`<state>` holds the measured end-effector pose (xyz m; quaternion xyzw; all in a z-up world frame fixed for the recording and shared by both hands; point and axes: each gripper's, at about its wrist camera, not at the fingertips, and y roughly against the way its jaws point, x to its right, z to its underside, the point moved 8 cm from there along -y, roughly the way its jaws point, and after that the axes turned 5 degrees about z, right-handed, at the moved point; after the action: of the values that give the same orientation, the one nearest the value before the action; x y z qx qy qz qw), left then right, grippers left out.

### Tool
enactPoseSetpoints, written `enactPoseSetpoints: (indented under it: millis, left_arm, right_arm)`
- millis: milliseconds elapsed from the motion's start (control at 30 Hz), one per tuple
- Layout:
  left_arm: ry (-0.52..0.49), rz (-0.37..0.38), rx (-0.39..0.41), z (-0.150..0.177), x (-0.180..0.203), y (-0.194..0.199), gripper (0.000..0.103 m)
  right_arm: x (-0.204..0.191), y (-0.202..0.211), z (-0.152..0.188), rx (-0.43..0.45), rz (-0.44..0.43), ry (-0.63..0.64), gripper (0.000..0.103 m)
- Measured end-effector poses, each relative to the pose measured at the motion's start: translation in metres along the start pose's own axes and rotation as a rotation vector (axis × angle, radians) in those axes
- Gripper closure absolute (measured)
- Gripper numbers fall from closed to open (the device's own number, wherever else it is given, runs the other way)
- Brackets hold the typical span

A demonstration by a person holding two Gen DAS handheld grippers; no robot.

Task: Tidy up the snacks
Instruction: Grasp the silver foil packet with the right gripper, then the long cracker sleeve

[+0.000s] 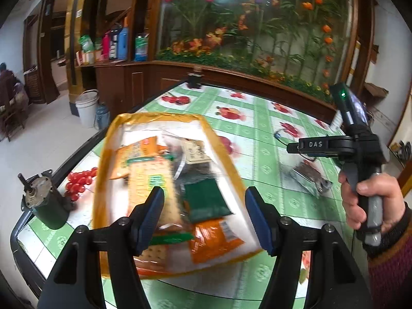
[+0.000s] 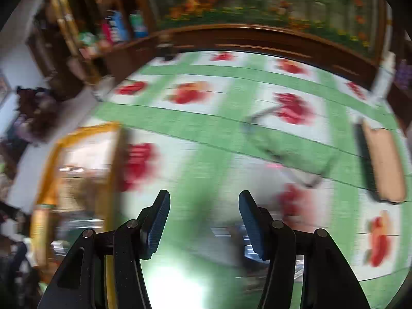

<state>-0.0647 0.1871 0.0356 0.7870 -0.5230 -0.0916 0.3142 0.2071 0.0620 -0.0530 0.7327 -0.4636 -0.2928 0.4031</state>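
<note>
My left jaws point(image 1: 204, 216) hang nearest, spread apart and empty, above the tray point(image 1: 103, 159) with the yellow rim, which sits on the desk point(image 1: 257, 128) at six o'clock in the left view. Several snacks already lie inside: cracker packs point(image 1: 152, 177), a dark green packet point(image 1: 206, 200) and an orange packet point(image 1: 216, 237). So I judge the job well along. One silver and dark packet point(image 1: 309, 177) is not yet in; it lies on the desk at three o'clock, just under my right gripper point(image 1: 303, 146), whose jaws stand apart and empty in its own blurred view. A cylindrical motor point(image 1: 43, 203) stands at nine o'clock beside the tray, and a dark cup point(image 1: 194, 79) at twelve, far off. Nothing blocks the way between packet and tray, as far as I can see
</note>
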Motion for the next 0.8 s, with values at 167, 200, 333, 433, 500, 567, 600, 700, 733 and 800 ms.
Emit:
enactPoseSetpoints:
  millis: [167,200,333,433,500,567,600,700,733,800]
  left_arm:
    - [-0.042,0.027,-0.029,0.008,0.023,-0.007,0.038]
    - [-0.048,0.031,-0.033,0.010,0.025,-0.006,0.038]
    - [-0.081,0.055,-0.047,0.016,0.041,-0.009,0.038]
    - [-0.099,0.074,-0.060,0.020,0.051,-0.011,0.038]
    - [-0.111,0.085,-0.067,0.024,0.056,-0.011,0.038]
    - [-0.120,0.094,-0.078,0.027,0.061,-0.013,0.038]
    - [-0.123,0.102,-0.084,0.029,0.064,-0.014,0.038]
    - [-0.133,0.131,-0.106,0.034,0.073,-0.016,0.038]
    - [-0.139,0.140,-0.108,0.036,0.077,-0.016,0.038]
    - [-0.157,0.151,-0.112,0.039,0.083,-0.016,0.038]
  right_arm:
    - [0.038,-0.015,0.010,-0.036,0.045,-0.041,0.044]
    - [0.041,-0.017,0.013,-0.045,0.043,-0.043,0.044]
    - [0.040,-0.012,0.035,-0.079,-0.001,-0.048,0.044]
    - [0.036,0.001,0.057,-0.112,-0.046,-0.048,0.044]
    - [0.032,0.011,0.075,-0.136,-0.093,-0.056,0.044]
    - [0.031,0.023,0.094,-0.165,-0.161,-0.077,0.044]
    - [0.032,0.028,0.099,-0.167,-0.184,-0.092,0.043]
    - [0.053,0.058,0.109,-0.111,-0.200,-0.148,0.044]
    - [0.065,0.068,0.112,-0.086,-0.191,-0.179,0.044]
    - [0.097,0.090,0.122,-0.050,-0.165,-0.264,0.044]
